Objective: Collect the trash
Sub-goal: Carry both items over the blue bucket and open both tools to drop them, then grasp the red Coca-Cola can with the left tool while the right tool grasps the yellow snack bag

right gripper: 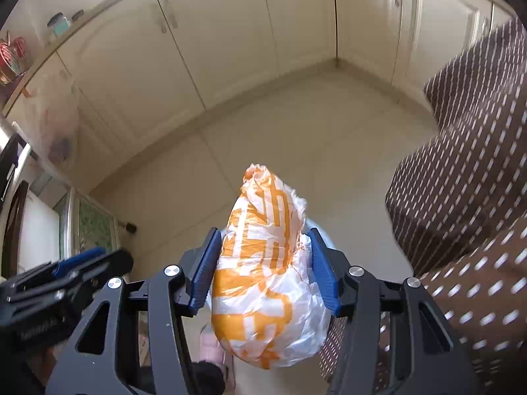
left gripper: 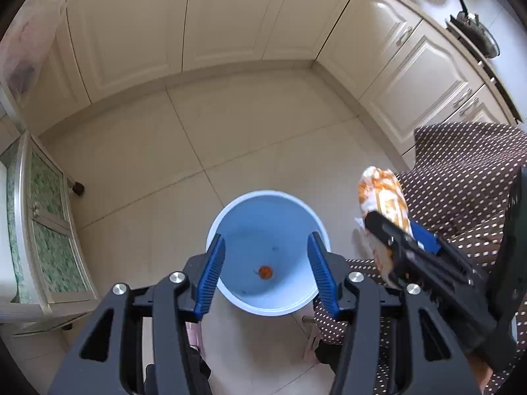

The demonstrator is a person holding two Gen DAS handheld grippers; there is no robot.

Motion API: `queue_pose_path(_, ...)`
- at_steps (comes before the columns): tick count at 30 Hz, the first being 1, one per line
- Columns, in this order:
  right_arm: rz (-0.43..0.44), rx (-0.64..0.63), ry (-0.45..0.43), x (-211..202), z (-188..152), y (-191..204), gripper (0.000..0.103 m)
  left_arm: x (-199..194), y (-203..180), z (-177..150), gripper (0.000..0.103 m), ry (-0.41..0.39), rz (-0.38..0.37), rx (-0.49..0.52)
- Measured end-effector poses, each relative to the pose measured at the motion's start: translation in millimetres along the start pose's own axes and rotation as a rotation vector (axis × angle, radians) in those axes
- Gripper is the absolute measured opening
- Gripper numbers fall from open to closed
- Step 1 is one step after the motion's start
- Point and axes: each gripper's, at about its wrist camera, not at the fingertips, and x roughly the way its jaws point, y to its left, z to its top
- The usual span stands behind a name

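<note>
Two tools above the bin.
Left tool (left gripper: 266,276) open, empty, over blue bin (left gripper: 230,217); right tool (right gripper: 262,273) brackets orange-and-white plastic bag (right gripper: 263,279), grip uncertain, presumably for dropping.

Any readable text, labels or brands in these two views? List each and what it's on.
None legible.
Orange-and-white plastic bag: bold orange printed shapes, possibly characters, crumpled, unreadable.
Left gripper body, seen from the right wrist view: faint embossed lettering, too blurred to read.
Blue-and-white bin: no markings visible.
Jars on the countertop: too small to tell.
</note>
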Motion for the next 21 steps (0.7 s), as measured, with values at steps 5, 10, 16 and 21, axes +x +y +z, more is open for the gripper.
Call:
queue_pose_path(5, -0.015, 0.000, -0.084, -37, 12, 3, 0.068, -33, -8, 5, 0.052, -0.058, -0.030, 0.014)
queue_pose_path(10, -0.083, -0.052, -0.195, -104, 14, 11, 0.068, -88, -24, 5, 0.052, -0.143, -0.066, 0.046)
queue_pose_path(16, -0.178, -0.110, -0.376, -218, -1, 14, 0.068, -170, -64, -11, 0.053, -0.279, -0.112, 0.148)
queue_pose_path(21, -0.248, -0.103, -0.519, -313, -30, -5, 0.070, -237, -113, -37, 0.057, -0.376, -0.209, 0.236)
